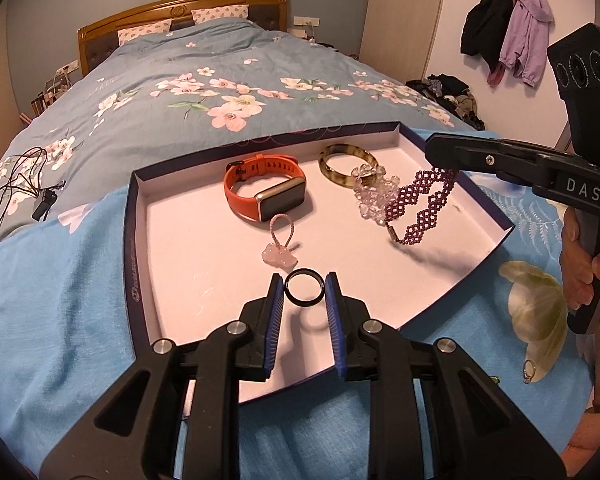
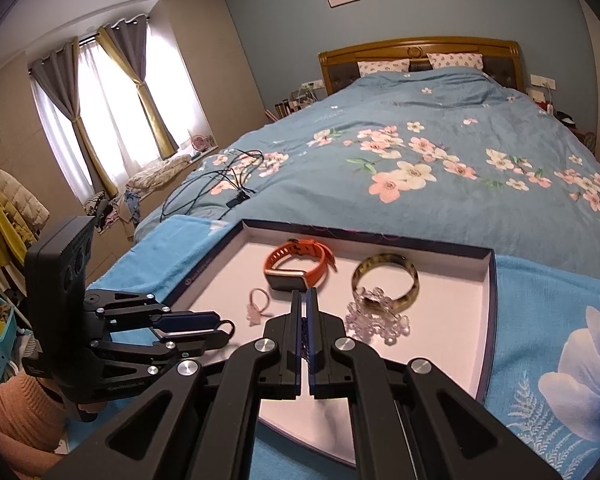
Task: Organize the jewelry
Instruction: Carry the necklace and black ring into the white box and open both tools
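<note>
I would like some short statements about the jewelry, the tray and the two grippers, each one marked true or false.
1. The left gripper holds a black ring between its blue pads. True.
2. The right gripper is wide open and holds nothing. False: it is shut on the purple beaded bracelet, which hangs above the tray.
3. The orange watch lies inside the tray. True.
4. The brown bangle lies on the blue towel, outside the tray. False: it is in the tray, under part of the clear bead bracelet.
</note>
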Demonstrator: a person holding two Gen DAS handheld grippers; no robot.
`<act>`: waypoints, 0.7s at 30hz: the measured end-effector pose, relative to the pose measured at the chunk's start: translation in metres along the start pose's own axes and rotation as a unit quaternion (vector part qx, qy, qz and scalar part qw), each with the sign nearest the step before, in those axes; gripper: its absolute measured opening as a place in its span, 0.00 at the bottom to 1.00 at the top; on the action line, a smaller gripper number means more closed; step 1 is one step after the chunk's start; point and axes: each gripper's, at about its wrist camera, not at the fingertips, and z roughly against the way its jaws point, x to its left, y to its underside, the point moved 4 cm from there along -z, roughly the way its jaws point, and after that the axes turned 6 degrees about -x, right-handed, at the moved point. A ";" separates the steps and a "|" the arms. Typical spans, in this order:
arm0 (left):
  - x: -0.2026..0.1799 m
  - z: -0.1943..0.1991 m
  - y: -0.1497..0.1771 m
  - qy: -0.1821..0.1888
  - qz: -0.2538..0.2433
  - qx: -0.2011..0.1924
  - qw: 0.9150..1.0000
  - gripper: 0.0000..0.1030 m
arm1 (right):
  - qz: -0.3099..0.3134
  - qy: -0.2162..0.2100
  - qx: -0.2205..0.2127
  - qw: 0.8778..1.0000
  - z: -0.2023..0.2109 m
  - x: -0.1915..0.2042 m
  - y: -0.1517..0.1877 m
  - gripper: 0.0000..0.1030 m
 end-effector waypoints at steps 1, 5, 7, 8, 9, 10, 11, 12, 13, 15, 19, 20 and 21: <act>0.000 -0.001 0.001 0.000 0.000 0.001 1.000 0.21 | -0.002 0.002 0.002 1.000 -0.001 -0.002 0.001 0.01; 0.000 -0.009 0.000 -0.002 -0.002 0.010 1.000 0.21 | -0.009 0.010 0.006 1.000 -0.003 -0.011 0.003 0.01; 0.001 -0.013 0.000 -0.005 -0.002 0.013 1.000 0.21 | -0.012 0.015 0.009 1.000 -0.004 -0.016 0.004 0.01; 0.002 -0.015 0.000 -0.006 -0.002 0.015 1.000 0.21 | -0.012 0.016 0.010 1.000 -0.005 -0.017 0.005 0.01; 0.002 -0.018 -0.001 -0.006 -0.002 0.018 1.000 0.21 | -0.013 0.018 0.011 1.000 -0.006 -0.019 0.006 0.01; 0.002 -0.019 -0.001 -0.007 -0.001 0.019 1.000 0.21 | -0.014 0.020 0.012 1.000 -0.006 -0.020 0.006 0.01; 0.003 -0.022 -0.001 -0.008 -0.001 0.022 1.000 0.21 | -0.015 0.022 0.013 1.000 -0.007 -0.021 0.007 0.01; 0.003 -0.024 -0.001 -0.009 -0.001 0.023 1.000 0.21 | -0.017 0.026 0.014 0.999 -0.008 -0.024 0.007 0.01; 0.003 -0.025 -0.001 -0.009 -0.001 0.023 1.000 0.21 | -0.019 0.027 0.015 0.999 -0.009 -0.027 0.008 0.01; 0.004 -0.027 -0.003 -0.009 -0.001 0.023 1.000 0.21 | -0.023 0.031 0.018 0.999 -0.010 -0.031 0.009 0.01; 0.003 -0.031 -0.008 -0.011 -0.003 0.024 1.000 0.21 | -0.027 0.037 0.021 0.999 -0.013 -0.037 0.010 0.01; 0.003 -0.033 -0.009 -0.011 -0.004 0.024 1.000 0.21 | -0.028 0.040 0.022 0.999 -0.014 -0.038 0.010 0.01; 0.003 -0.033 -0.010 -0.012 -0.004 0.024 1.000 0.21 | -0.029 0.041 0.023 0.998 -0.015 -0.039 0.010 0.01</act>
